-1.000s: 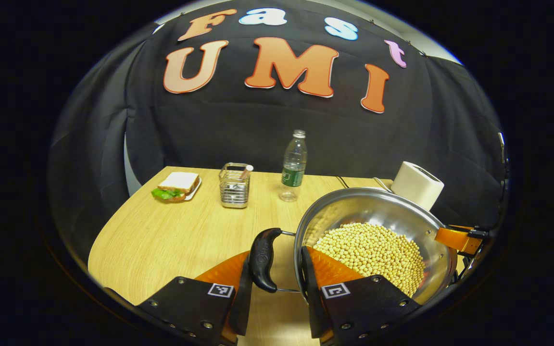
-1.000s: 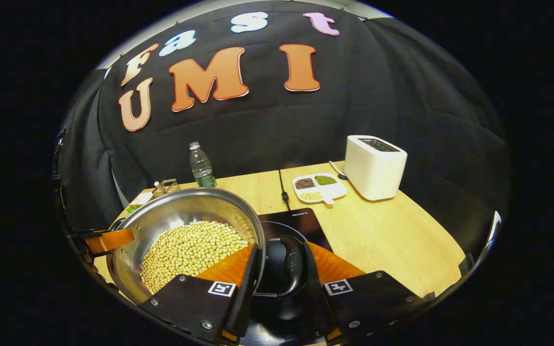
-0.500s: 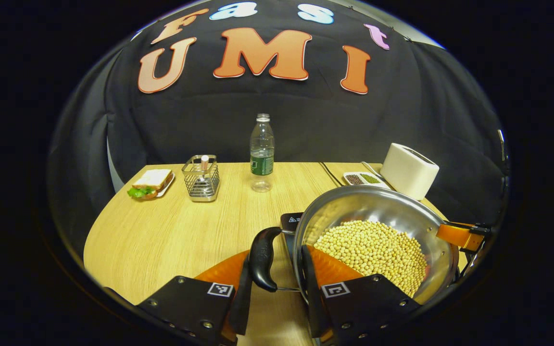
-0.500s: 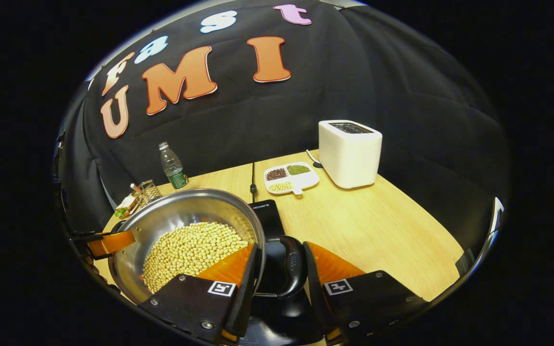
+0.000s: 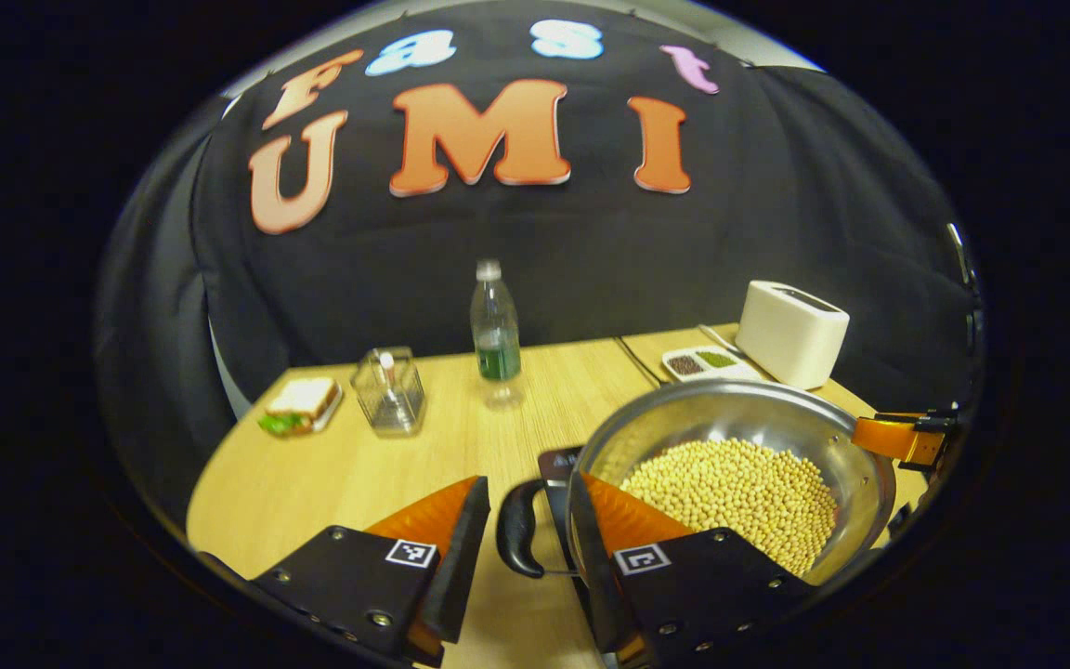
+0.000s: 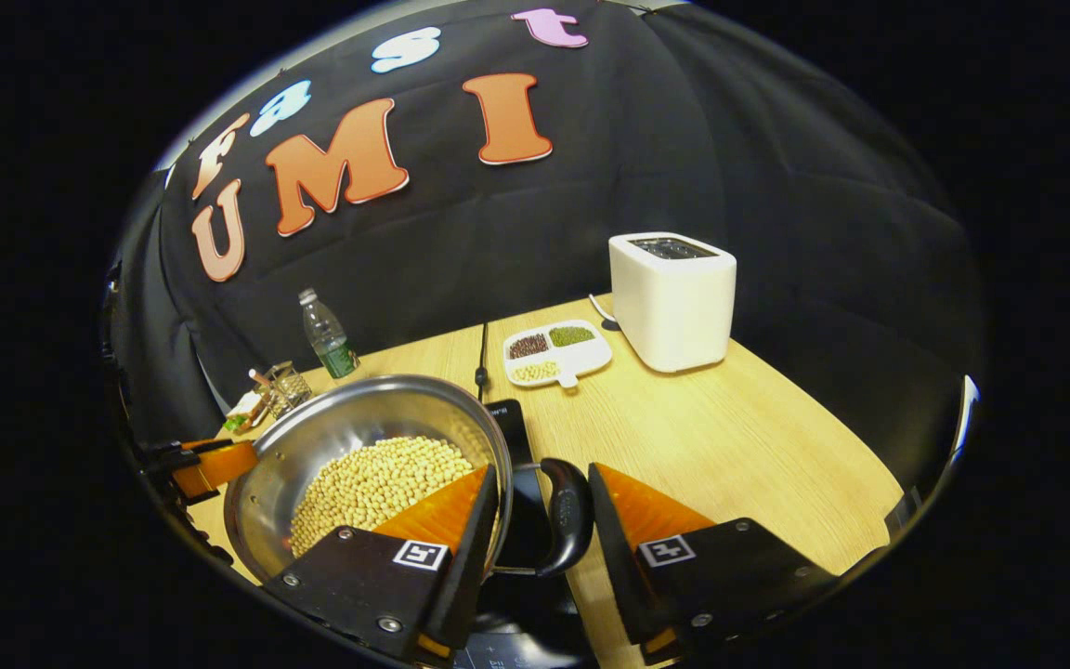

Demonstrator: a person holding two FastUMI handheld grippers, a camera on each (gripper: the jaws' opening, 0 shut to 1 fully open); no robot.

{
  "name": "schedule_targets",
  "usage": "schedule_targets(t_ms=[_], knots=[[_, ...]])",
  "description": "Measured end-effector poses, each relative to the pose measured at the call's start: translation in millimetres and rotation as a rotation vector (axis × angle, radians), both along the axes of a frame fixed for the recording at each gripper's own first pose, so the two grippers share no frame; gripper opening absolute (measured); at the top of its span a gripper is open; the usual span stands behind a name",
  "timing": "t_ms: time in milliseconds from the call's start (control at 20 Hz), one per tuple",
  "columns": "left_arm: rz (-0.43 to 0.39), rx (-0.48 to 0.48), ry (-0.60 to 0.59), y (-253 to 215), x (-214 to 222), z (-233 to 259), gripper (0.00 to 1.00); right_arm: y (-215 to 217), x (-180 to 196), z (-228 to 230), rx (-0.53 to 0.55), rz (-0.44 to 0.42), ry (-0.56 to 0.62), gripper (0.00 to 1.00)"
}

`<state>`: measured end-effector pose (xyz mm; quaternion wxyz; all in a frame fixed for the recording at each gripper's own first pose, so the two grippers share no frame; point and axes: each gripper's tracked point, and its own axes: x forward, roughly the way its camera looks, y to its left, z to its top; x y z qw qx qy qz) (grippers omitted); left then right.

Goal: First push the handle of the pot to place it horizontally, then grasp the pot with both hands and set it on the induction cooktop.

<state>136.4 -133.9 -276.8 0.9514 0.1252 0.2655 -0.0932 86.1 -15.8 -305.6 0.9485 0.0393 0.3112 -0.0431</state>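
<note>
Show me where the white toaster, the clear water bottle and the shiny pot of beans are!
white box-shaped toaster (image 6: 674,302), right gripper view, front wall.
clear plastic water bottle (image 5: 496,334), left gripper view, middle of its body.
shiny steel pot of yellow beans (image 5: 684,427), left gripper view, inner wall.

A staged kitchen corner inside a recording booth is showing here, not a real home. Black cloth (image 6: 776,186) is hanging as the wall behind a pale wooden tabletop (image 6: 730,446), and kitchen goods are sitting on it as props: a white toaster (image 6: 672,297), a divided dish of beans (image 6: 556,351), a water bottle (image 5: 495,333), a wire holder (image 5: 390,404) and a sandwich on a plate (image 5: 298,407). A black cooktop (image 6: 518,465) is lying on the wood with its cord (image 6: 482,358) running back toward the cloth, and a steel pot (image 5: 739,418) full of soybeans (image 5: 730,488) is sitting over it.
</note>
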Motion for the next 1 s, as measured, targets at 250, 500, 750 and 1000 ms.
schedule_targets(t_ms=[250, 500, 750, 1000], knots=[[0.023, -0.096, -0.172, 4.6, -18.6, 84.4, 0.65, 2.2, -8.7, 41.0, -0.025, 0.008, -0.063, 0.96], [0.105, -0.124, -0.316, 48.4, -36.9, 162.4, 0.94, 8.3, -21.9, 118.0, -0.048, 0.033, -0.2, 0.95], [0.165, -0.125, -0.41, 87.4, -54.6, 225.8, 0.91, 23.4, -40.4, 195.3, -0.042, 0.069, -0.34, 1.0], [0.166, -0.169, -0.46, 95.9, -82.0, 266.3, 0.93, 32.8, -67.4, 251.2, -0.034, 0.104, -0.446, 0.95]])
